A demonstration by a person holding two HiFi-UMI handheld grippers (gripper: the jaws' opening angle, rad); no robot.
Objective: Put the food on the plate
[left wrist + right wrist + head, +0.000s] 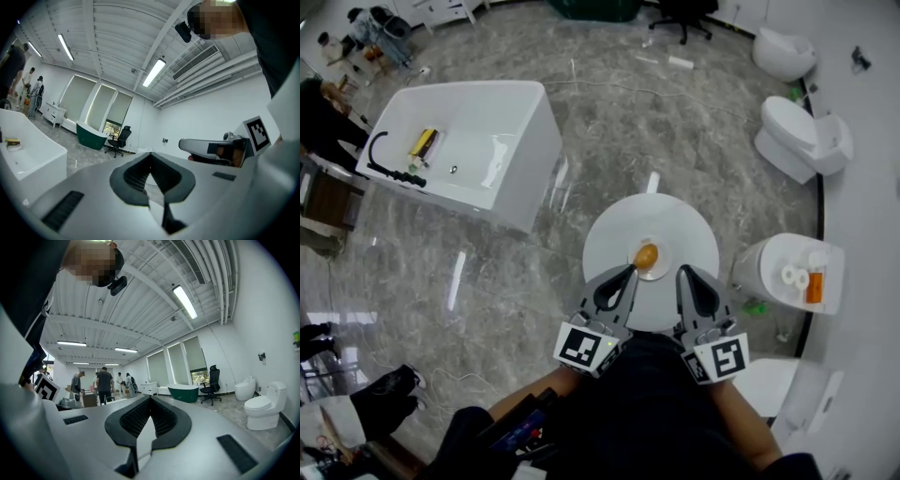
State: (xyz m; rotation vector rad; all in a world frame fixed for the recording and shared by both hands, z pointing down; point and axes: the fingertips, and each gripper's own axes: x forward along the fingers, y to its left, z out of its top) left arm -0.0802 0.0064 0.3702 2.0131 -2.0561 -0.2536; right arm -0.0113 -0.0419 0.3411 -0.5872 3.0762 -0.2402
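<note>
An orange-brown, rounded piece of food (646, 255) lies near the middle of a round white table (652, 220). It seems to rest on a shallow white plate (660, 272), whose rim is hard to make out. My left gripper (632, 270) is shut with nothing in it, its tips just left of and below the food. My right gripper (682, 271) is also shut and empty, a little right of the food. In the left gripper view the jaws (150, 154) meet at their tips. The right gripper view shows the jaws (150, 398) closed the same way. Neither gripper view shows the food.
A white bathtub (469, 150) stands on the marble floor to the left. Toilets (802, 136) line the right wall. A white stand (792, 272) beside the table holds an orange bottle and paper rolls. People stand at the far left, and a black office chair (682, 14) at the top.
</note>
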